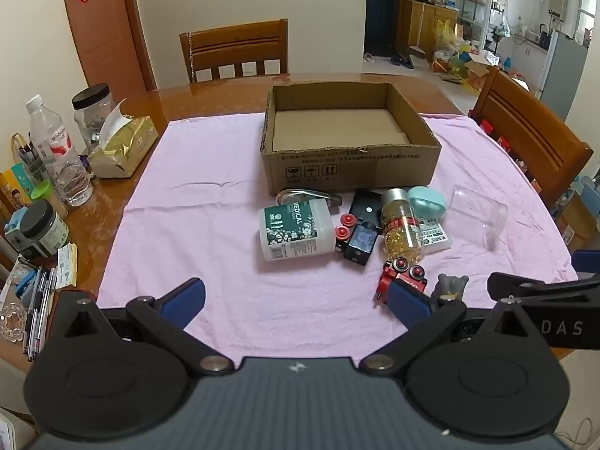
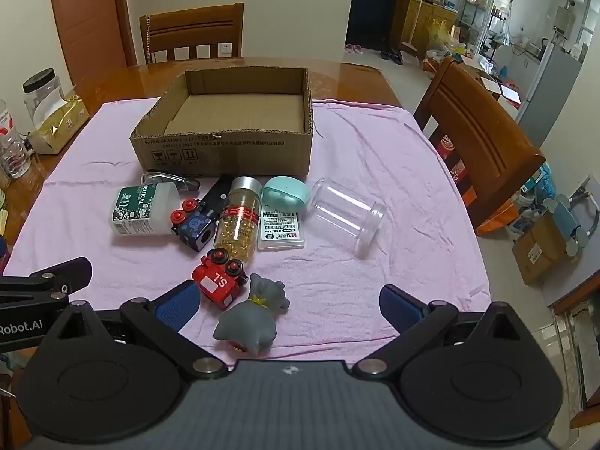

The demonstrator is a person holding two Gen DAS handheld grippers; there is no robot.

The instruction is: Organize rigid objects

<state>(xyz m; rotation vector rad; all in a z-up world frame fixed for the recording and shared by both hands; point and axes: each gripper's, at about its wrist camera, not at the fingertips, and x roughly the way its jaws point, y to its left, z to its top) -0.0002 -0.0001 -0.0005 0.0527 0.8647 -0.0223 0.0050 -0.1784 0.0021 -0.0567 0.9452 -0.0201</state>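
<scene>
An empty cardboard box [image 1: 348,165] [image 2: 225,150] stands on the pink towel [image 1: 210,225] [image 2: 393,195]. In front of it lie a white medical bottle [image 1: 294,230] [image 2: 140,208], a blue toy car [image 1: 360,242] [image 2: 197,230], a bottle of gold capsules [image 1: 401,227] [image 2: 240,221], a teal case [image 1: 427,200] [image 2: 287,193], a clear jar [image 1: 480,215] [image 2: 347,215], a red toy train [image 1: 399,275] [image 2: 221,281] and a grey animal figure [image 1: 450,287] [image 2: 255,318]. My left gripper [image 1: 296,303] is open near the towel's front. My right gripper [image 2: 288,307] is open around the grey figure.
Water bottle [image 1: 56,150], jars, a tissue pack [image 1: 123,146] and pens crowd the table's left side. Wooden chairs stand behind [image 1: 234,50] and to the right [image 2: 480,142]. A flat card pack [image 2: 281,230] lies beside the capsules.
</scene>
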